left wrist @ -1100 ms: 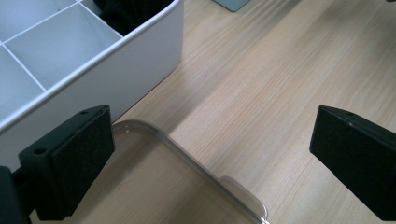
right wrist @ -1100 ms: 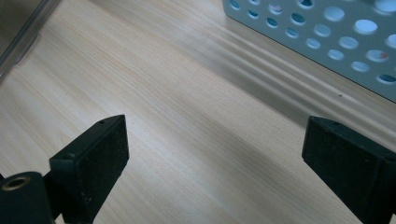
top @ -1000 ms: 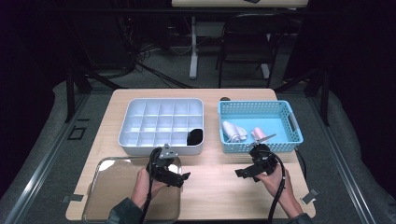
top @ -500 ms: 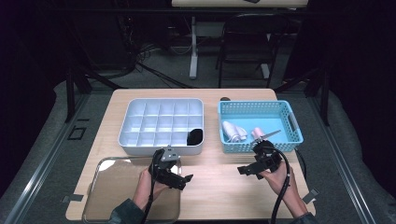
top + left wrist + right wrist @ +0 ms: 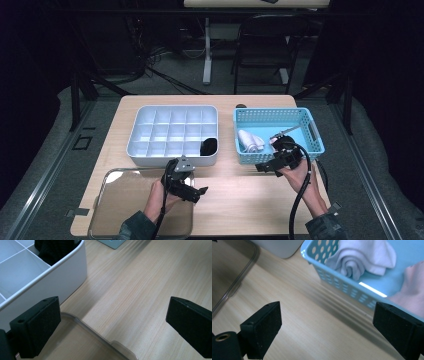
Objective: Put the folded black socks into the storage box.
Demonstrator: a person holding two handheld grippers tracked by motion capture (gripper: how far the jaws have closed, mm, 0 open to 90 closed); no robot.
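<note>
Here the left hand-held gripper (image 5: 191, 186) hovers jaws apart over the pale wooden worktop (image 5: 240, 200), empty, beside the clear plastic lid (image 5: 120, 205). The right hand-held gripper (image 5: 272, 164), jaws also spread and empty, hangs just before the light blue perforated plastic basket (image 5: 305, 120); the rolled white cloth (image 5: 359, 257) lies inside it, just beyond the jaws.

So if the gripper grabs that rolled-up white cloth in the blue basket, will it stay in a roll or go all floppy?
Probably floppy. The white cloth shows soft folds and a loose flap, so it would likely sag and partly unroll when lifted. It looks light, being thin fabric. It shouldn't slip much or break, and the right gripper, open beside the blue basket, has wide flat pads.
</note>
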